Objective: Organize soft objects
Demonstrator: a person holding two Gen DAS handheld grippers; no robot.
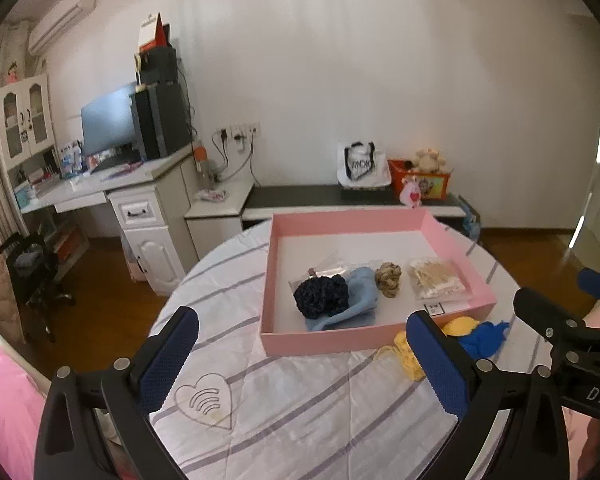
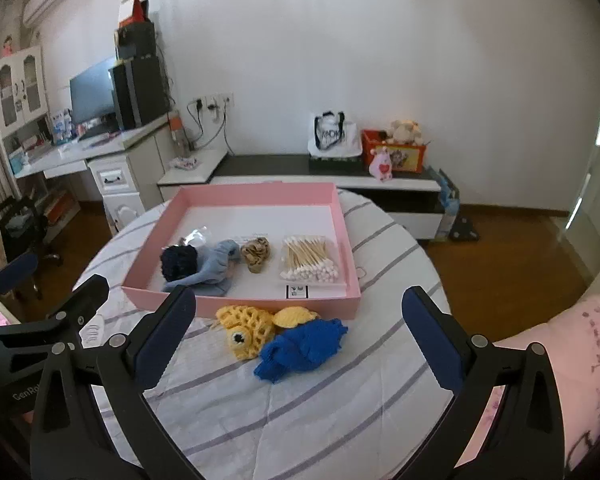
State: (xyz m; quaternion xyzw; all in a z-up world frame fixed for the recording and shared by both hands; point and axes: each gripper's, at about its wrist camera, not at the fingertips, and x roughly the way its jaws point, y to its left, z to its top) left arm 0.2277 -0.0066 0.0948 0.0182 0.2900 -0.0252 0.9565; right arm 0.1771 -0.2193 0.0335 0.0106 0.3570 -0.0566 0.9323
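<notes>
Both grippers hang wide open and empty: the left gripper (image 1: 304,360), the right gripper (image 2: 300,340) with the yellow-blue crochet toy (image 2: 284,342) lying between its fingers, untouched, the pink box (image 2: 244,300) at its 12 o'clock.

Both wrist views face pink tray (image 1: 380,338) (image 2: 240,300) obliquely from above; left further leftward.

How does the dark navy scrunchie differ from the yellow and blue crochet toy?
The navy scrunchie lies inside the pink box, leaning on a light blue cloth; the crochet toy lies outside, on the striped tablecloth before the box's front wall. The scrunchie is one dark colour; the toy is yellow and blue, with an eye. The toy looks larger. Both look soft, and no gripper touches either.
</notes>
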